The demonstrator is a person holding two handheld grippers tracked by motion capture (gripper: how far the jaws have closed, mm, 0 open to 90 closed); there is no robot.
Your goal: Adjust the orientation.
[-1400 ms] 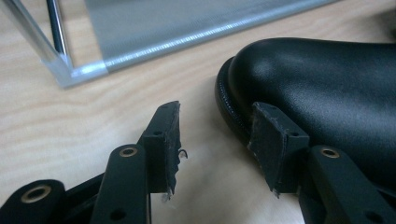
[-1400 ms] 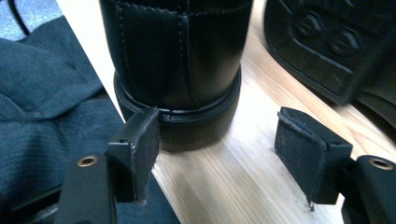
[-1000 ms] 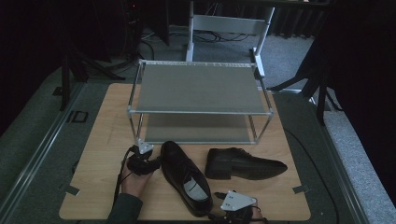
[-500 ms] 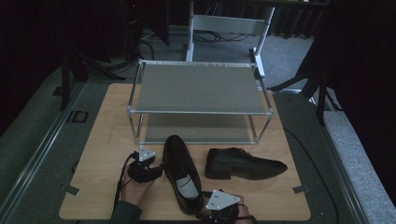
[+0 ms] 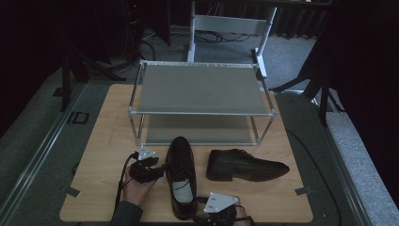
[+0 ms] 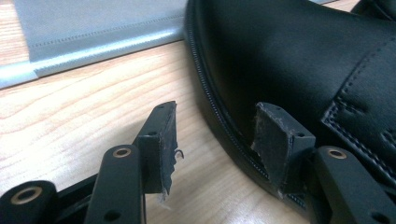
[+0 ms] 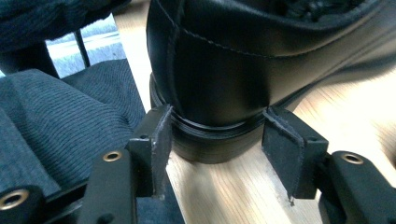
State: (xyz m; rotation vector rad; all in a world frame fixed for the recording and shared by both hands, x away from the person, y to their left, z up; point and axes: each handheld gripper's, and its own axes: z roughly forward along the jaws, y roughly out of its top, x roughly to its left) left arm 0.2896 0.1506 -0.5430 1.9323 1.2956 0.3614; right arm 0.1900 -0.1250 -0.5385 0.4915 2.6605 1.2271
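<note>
- Right gripper [image 5: 207, 217], bottom centre: jaws closing in, either side of near shoe [image 5: 182, 181] heel, pads just reaching it.
- Left gripper [image 5: 157, 168], lower left: jaws spread beside that shoe's side.

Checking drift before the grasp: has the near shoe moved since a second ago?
Yes. The near shoe has turned: its toe swung right and now points straight at the rack, while the other shoe stayed put.

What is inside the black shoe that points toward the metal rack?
Inside the near shoe, the high view shows a pale grey insole at the heel. Farther forward, the laces and upper cover the inside, so the toe space cannot be seen.
</note>
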